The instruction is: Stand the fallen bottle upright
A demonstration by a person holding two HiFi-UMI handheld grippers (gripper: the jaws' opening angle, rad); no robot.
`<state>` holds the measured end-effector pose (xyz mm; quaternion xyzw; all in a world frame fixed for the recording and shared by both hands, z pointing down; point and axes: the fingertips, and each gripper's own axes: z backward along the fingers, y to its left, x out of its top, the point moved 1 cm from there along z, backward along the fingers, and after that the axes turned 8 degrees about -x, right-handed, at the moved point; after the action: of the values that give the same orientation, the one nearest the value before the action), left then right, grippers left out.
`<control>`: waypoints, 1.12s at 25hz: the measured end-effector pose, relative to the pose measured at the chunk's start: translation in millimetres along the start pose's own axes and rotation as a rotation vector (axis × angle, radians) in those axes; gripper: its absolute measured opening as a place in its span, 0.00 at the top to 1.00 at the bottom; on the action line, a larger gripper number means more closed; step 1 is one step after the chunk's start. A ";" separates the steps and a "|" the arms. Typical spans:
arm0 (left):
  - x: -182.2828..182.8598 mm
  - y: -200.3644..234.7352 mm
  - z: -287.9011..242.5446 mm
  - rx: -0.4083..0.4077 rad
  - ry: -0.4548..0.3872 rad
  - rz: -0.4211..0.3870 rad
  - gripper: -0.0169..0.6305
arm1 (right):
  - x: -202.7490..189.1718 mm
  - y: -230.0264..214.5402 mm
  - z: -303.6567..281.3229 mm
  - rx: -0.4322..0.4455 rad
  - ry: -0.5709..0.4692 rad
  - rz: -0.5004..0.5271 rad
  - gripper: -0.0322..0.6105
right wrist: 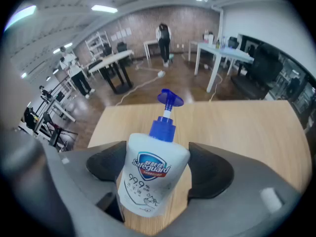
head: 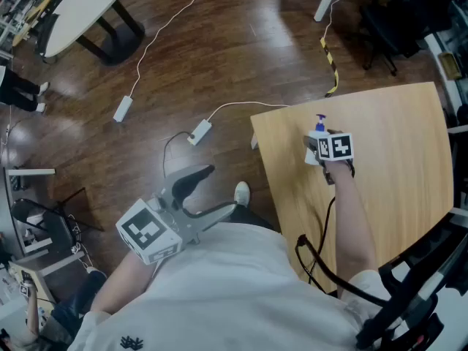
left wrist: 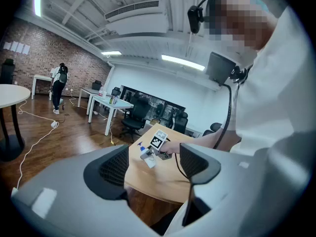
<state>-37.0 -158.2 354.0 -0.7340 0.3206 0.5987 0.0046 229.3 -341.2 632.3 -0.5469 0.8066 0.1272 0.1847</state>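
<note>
A white hand-soap bottle with a blue pump sits between the jaws of my right gripper, which is shut on its body. In the head view the bottle is over the left part of the wooden table, its pump pointing away from me, with the right gripper right behind it. The left gripper view shows the bottle tilted, pump up and to the left. My left gripper is open and holds nothing, off the table's left side, over the floor near my body.
The table's near-left edge runs diagonally beside my torso. White cables and power bricks lie on the dark wood floor. A round white table stands at the far left, and office chairs at the far right.
</note>
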 end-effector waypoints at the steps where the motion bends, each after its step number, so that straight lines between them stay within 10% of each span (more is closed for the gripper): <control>1: 0.0 -2.2 -2.2 -0.008 0.006 0.002 0.48 | 11.7 -2.9 9.5 -0.025 -0.077 0.004 0.33; 11: -6.6 -14.5 -19.9 -0.058 0.078 0.012 0.48 | 40.0 -8.9 48.6 -0.290 -0.584 0.051 0.33; 28: -29.7 -19.5 13.8 -0.094 0.072 -0.013 0.48 | 11.4 0.6 88.3 -0.346 -0.633 -0.035 0.21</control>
<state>-42.1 -123.5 368.9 -0.7566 0.2873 0.5862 -0.0372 239.0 -314.5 547.9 -0.5175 0.6663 0.4218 0.3321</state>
